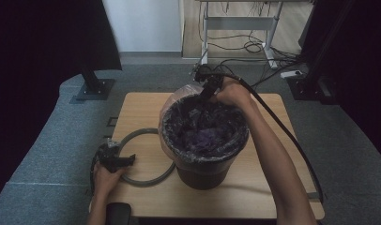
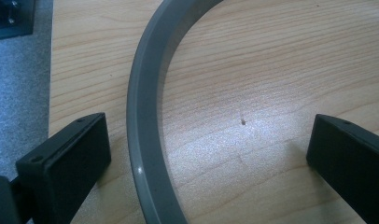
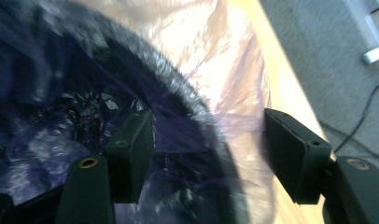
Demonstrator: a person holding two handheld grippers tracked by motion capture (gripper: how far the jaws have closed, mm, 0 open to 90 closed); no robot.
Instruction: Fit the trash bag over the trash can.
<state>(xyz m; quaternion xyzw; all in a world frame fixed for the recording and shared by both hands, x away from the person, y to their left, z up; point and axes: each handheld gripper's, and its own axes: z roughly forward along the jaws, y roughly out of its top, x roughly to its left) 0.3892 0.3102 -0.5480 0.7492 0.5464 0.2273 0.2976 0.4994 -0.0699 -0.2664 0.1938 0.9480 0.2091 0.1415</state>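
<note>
A dark round bin (image 1: 205, 171) stands on the wooden table (image 1: 141, 108), lined with a thin purple plastic bag (image 1: 205, 136) that folds over its rim. My right gripper (image 1: 198, 101) is at the bin's far rim. In the right gripper view its jaws (image 3: 208, 140) are open and straddle the rim (image 3: 178, 93) and the bag's loose skirt (image 3: 201, 46), one jaw inside, one outside. A grey ring (image 1: 146, 180) lies flat left of the bin. My left gripper (image 1: 125, 161) rests at the ring's left side, open, with the ring's band (image 2: 143, 116) between its jaws (image 2: 208, 140), untouched.
The right gripper's black cable (image 1: 282, 131) trails over the table's right side. A black stand base (image 1: 92, 89) sits on the grey floor at back left. A desk frame (image 1: 235, 28) with loose cables stands behind the table.
</note>
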